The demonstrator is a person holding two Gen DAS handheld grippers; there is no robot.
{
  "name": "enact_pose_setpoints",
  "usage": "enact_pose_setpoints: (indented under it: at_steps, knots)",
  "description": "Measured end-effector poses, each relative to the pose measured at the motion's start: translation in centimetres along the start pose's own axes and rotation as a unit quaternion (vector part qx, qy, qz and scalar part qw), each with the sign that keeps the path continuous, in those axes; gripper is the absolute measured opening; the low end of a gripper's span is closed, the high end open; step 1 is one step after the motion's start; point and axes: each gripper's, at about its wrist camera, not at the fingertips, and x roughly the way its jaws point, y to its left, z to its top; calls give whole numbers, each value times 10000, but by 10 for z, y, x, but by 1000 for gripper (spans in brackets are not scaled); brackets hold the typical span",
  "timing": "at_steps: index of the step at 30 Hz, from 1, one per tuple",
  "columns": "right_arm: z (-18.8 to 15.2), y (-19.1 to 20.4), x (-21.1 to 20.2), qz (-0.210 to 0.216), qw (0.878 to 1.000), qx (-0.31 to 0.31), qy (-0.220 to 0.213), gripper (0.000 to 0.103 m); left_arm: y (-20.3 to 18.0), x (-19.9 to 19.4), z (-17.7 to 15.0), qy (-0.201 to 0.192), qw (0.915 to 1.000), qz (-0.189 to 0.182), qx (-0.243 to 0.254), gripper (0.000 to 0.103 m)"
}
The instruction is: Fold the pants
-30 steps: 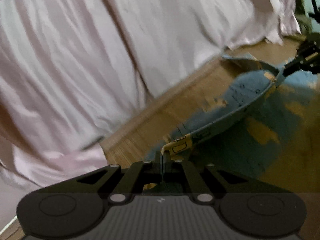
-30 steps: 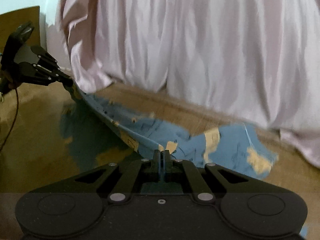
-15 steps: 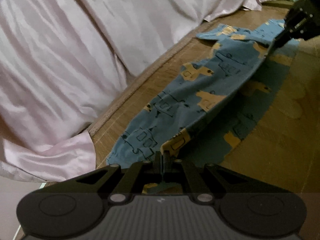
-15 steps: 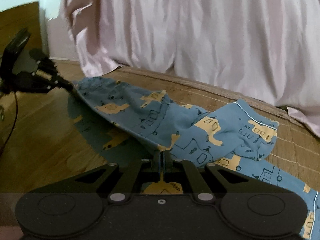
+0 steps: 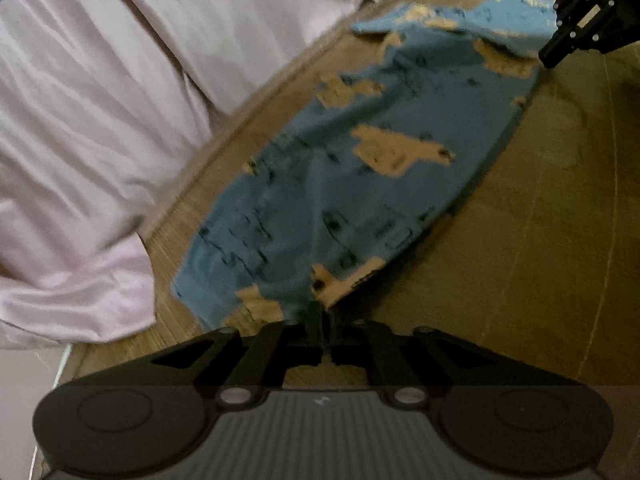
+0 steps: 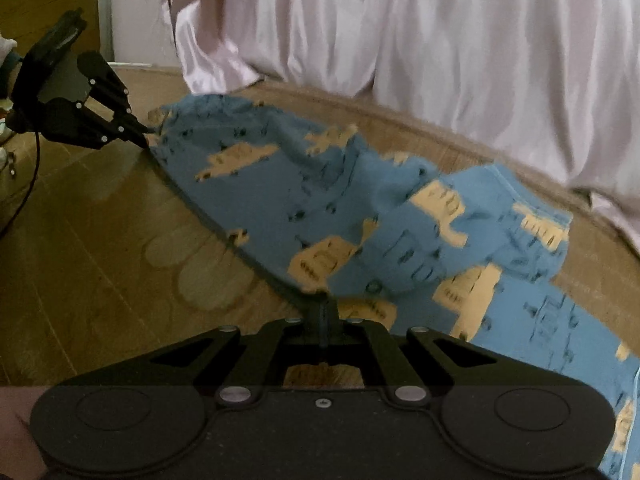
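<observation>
Wood floor (image 5: 552,240) under everything, pale pink sheet (image 5: 120,100) hanging down along its far edge. Pants (image 5: 360,168), blue with yellow print, lie stretched out on the floor just beside the sheet's hem, one long edge running between your two grippers. In the right wrist view the rest of the fabric bunches in folds on the right, and a further stretch of it lies flat toward the lower right corner.

Your left gripper (image 5: 322,314) is clamped on the pants: fingers together, a corner of blue and yellow cloth pinched between the tips. Same gripper shows in the right wrist view at (image 6: 140,134), tips meeting the far end of the pants low over the floor.

Your right gripper (image 6: 325,306) is also closed on the pants, fabric edge caught between the tips. From the left wrist view it sits at the upper right (image 5: 550,56), tip on the opposite end of the cloth.

Both views are motion-blurred, so the print detail is unreadable. No containers in view.
</observation>
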Motion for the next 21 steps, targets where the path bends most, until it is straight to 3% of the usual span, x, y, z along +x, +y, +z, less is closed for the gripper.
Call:
enact_pose_setpoints:
  at_steps: [1,2,4,6,8,9,11,13,17,21]
  knots:
    - [-1,0,0,-14,10000,19,-9,2,0,-1,-1,-27,10000,-13,-9,8]
    - [-1,-1,-1,-8,10000,51,-3,14,0,-3,-1,-7,10000,-37,-39,11]
    - [0,-5,-4,8,9998,194,-67,30,2,-7,2,27,9995,-143,-266,30]
    - [1,-11,-8,-2,9994,321,-118,42,3,-15,7,-56,9977,-248,-633,68]
    - [4,-21,-14,-123,9989,421,-188,62,1,-26,18,-346,9930,-379,-1066,77]
    - [5,-28,-18,-218,9983,477,-235,67,-2,-29,25,-519,9894,-444,-1279,80]
    - [8,-45,-24,-421,9967,629,-298,87,-9,-30,43,-889,9770,-640,-1830,94]
    - [9,-68,-29,-649,9931,915,-332,103,-17,-22,63,-1182,9592,-957,-2383,101]
    - [2,-117,-33,-700,9816,1760,-239,102,-31,12,110,-1355,9174,-1849,-3254,103]
    - [-6,-152,-37,-789,9664,2429,-281,102,-46,43,144,-1290,8801,-2354,-3917,103]
